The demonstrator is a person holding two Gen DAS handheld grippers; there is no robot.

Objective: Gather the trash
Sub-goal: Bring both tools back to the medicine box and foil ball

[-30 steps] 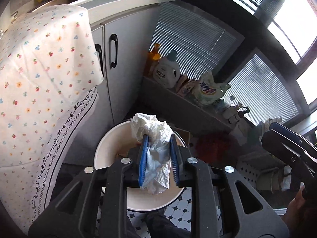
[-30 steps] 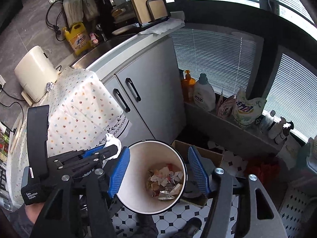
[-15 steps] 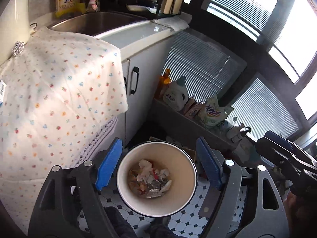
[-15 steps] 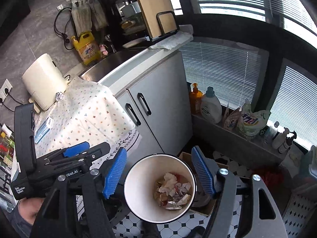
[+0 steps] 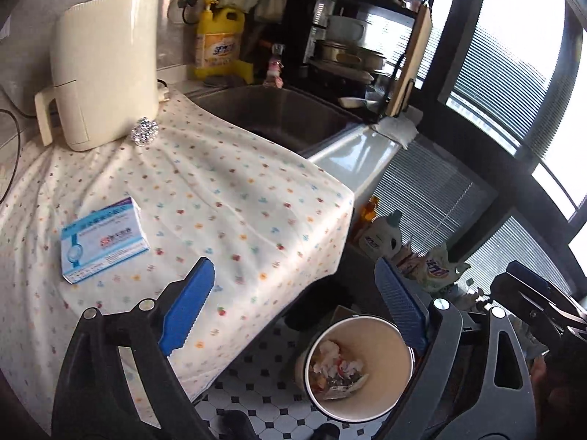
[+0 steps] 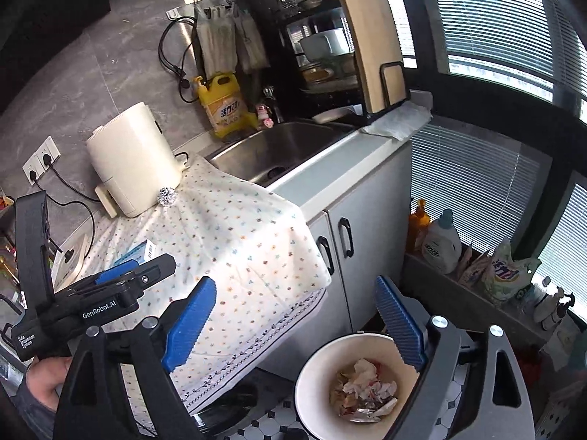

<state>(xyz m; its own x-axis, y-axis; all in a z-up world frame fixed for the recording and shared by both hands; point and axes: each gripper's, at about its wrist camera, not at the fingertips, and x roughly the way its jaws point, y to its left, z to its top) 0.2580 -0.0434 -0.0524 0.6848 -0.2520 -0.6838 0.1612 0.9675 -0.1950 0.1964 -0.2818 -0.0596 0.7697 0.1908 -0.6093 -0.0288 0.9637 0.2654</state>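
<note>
My left gripper [image 5: 293, 315] is open and empty, above the counter's edge. A white trash bin [image 5: 381, 399] stands on the floor below, with crumpled paper and foil [image 5: 337, 370] inside. On the flowered cloth [image 5: 234, 201] lie a blue-and-white box [image 5: 104, 238] and a crumpled foil ball [image 5: 145, 130]. My right gripper [image 6: 293, 315] is open and empty, above the bin [image 6: 319, 377]. The foil ball [image 6: 167, 195] and part of the box [image 6: 141, 250] also show there, with the left gripper [image 6: 121, 293] at left.
A cream kettle [image 5: 106, 69] stands at the cloth's back. A sink [image 5: 279, 113], yellow detergent jug [image 5: 218, 42] and dish rack [image 5: 367, 36] are beyond. Grey cabinets [image 6: 367, 227] are under the counter. Detergent bottles [image 6: 444, 242] line a low ledge by the window.
My left gripper opened and let the white tissue fall into the bin. Both grippers then rose and tilted up, so the countertop with the box and foil ball came into view.
</note>
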